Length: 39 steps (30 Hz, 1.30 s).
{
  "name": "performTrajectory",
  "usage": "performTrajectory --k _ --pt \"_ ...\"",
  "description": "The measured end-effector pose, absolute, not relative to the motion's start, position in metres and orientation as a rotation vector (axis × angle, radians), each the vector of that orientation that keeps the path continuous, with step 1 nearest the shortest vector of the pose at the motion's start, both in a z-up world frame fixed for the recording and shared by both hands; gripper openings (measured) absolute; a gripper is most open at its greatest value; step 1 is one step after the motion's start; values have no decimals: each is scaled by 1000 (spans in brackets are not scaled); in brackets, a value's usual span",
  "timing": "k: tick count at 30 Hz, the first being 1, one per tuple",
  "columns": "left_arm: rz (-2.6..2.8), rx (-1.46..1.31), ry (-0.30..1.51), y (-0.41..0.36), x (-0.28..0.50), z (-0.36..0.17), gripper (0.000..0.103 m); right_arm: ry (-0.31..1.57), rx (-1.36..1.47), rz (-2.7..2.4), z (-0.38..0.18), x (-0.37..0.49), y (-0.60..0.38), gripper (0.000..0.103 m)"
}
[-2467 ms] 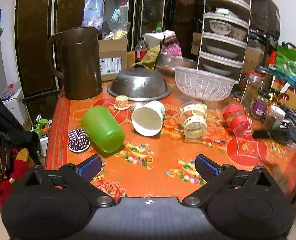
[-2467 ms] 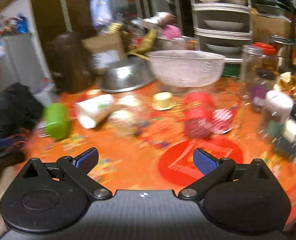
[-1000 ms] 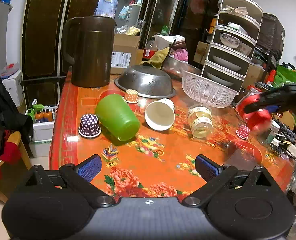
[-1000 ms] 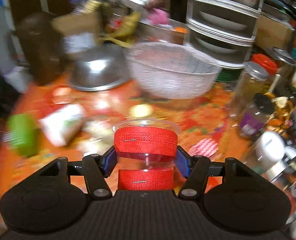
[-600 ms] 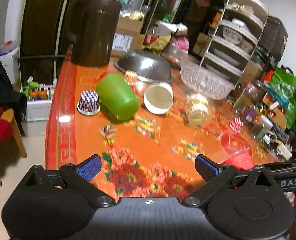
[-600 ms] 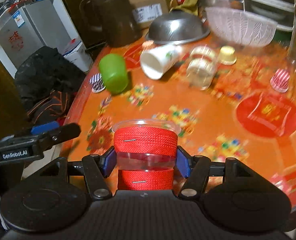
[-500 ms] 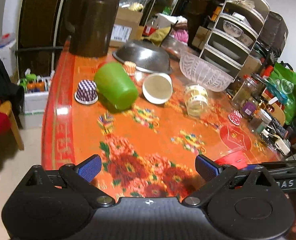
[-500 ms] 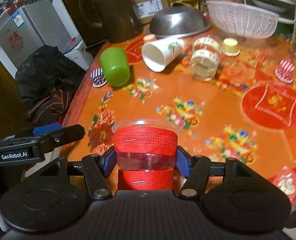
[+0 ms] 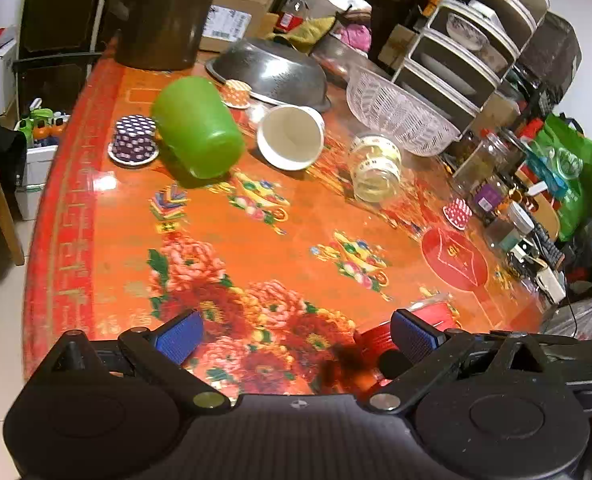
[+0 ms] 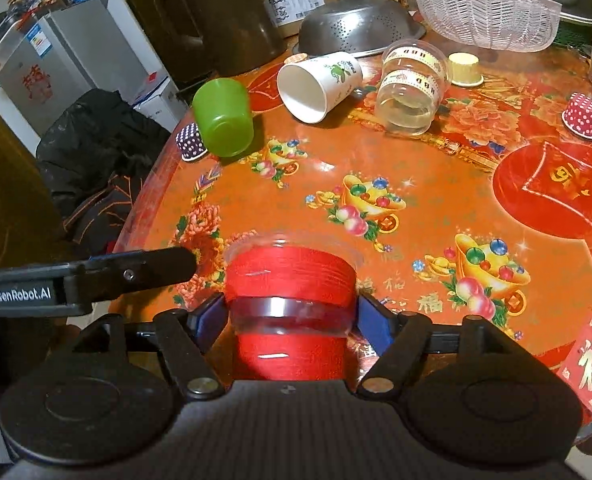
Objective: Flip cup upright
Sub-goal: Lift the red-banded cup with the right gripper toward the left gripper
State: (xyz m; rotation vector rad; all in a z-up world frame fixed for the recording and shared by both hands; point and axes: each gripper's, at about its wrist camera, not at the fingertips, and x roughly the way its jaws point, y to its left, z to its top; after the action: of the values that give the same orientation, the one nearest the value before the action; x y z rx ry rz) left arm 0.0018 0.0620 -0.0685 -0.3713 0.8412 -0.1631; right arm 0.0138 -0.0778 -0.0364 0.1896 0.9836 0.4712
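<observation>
My right gripper is shut on a clear plastic cup with two red bands, mouth up, at the near edge of the orange table. The same cup shows partly in the left wrist view, behind my left gripper's right finger. My left gripper is open and empty over the near table edge, just left of the cup; one of its fingers reaches in from the left in the right wrist view. A green cup, a white paper cup and a clear cup with yellow bands lie on their sides farther back.
A steel colander, a clear plastic basket and a dark pitcher stand at the back. Small cupcake liners dot the table. Jars and bottles crowd the right edge. A dish rack stands behind.
My right gripper has lowered the red-banded cup nearer to the table's near edge. My left gripper has come closer to it, its finger now almost beside the cup.
</observation>
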Motion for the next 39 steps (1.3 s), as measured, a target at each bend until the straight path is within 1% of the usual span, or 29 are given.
performTrajectory --k 4,6,8,21,28,29,30,32,34,36,38,39 --pt "-184 -376 876 51 11 -68 101 991 178 484 -43 15 -79 73" --pt "-211 -411 902 47 15 -69 101 988 179 497 -44 13 -81 78" --pt "-237 -432 919 42 17 -69 101 980 177 505 -45 11 -82 80" --pt "-273 -513 1046 4 34 -78 100 926 181 560 -43 -12 -101 80" --pt "-220 -466 1057 -16 38 -76 97 891 181 554 -41 -29 -123 86" --pt "-212 -450 1061 -21 39 -76 97 889 189 555 -42 -31 -127 93" --pt "-206 -431 1064 -26 40 -75 96 884 203 558 -42 -34 -132 101" --pt "-193 -409 1070 -33 40 -75 92 866 230 560 -42 -38 -141 102" --pt "-180 -392 1071 -38 40 -75 85 853 250 563 -41 -42 -149 102" --pt "-166 -377 1066 -41 40 -75 84 841 264 564 -40 -46 -155 102" --pt "-145 -337 1058 -45 39 -75 76 834 277 568 -41 -48 -160 102" --pt "-135 -309 1051 -47 39 -74 74 834 284 576 -42 -49 -162 102"
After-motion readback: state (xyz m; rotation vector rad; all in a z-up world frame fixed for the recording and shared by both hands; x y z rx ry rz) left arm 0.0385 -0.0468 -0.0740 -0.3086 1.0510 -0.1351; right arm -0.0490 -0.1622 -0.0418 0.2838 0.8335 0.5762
